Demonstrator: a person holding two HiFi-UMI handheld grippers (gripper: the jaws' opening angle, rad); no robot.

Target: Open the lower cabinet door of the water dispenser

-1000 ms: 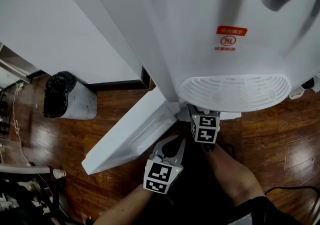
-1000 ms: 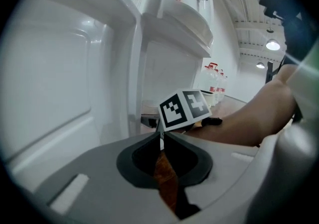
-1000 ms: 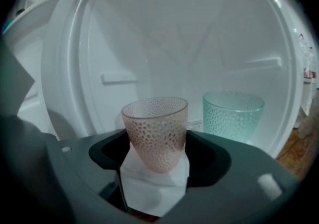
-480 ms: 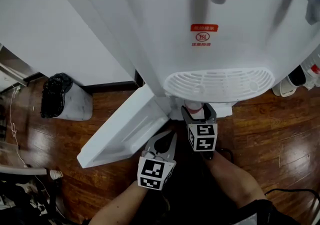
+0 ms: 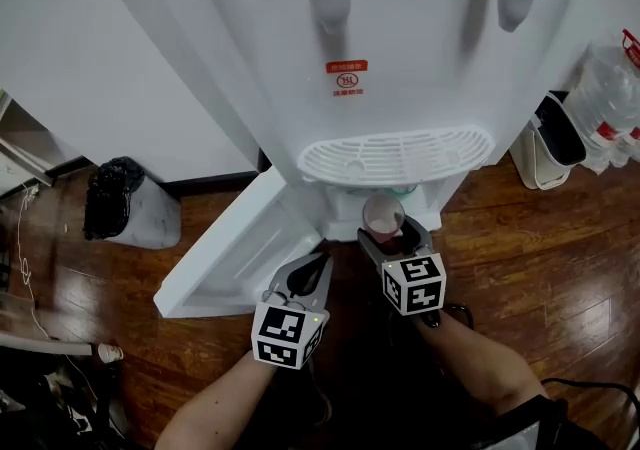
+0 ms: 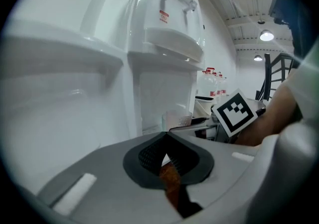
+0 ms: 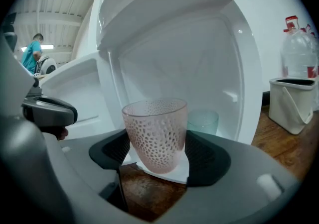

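Before the cabinet (image 7: 209, 58), right claw (image 5: 388, 234) (tilted down) pinches pink cup (image 7: 155, 133); left claw (image 5: 318, 263), seemingly empty, just opening

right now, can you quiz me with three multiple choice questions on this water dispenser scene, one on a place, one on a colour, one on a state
1. Where is the green cup? A on a chair; B inside the lower cabinet; C on a table.
2. What colour is the cup in the right tongs? A pink; B blue; C yellow.
3. How is the cabinet door? A shut; B taken off; C swung open.
Answers: B, it stands in the cabinet behind the held cup; A, its dimpled wall is pink; C, the door hangs out to the left in the head view.
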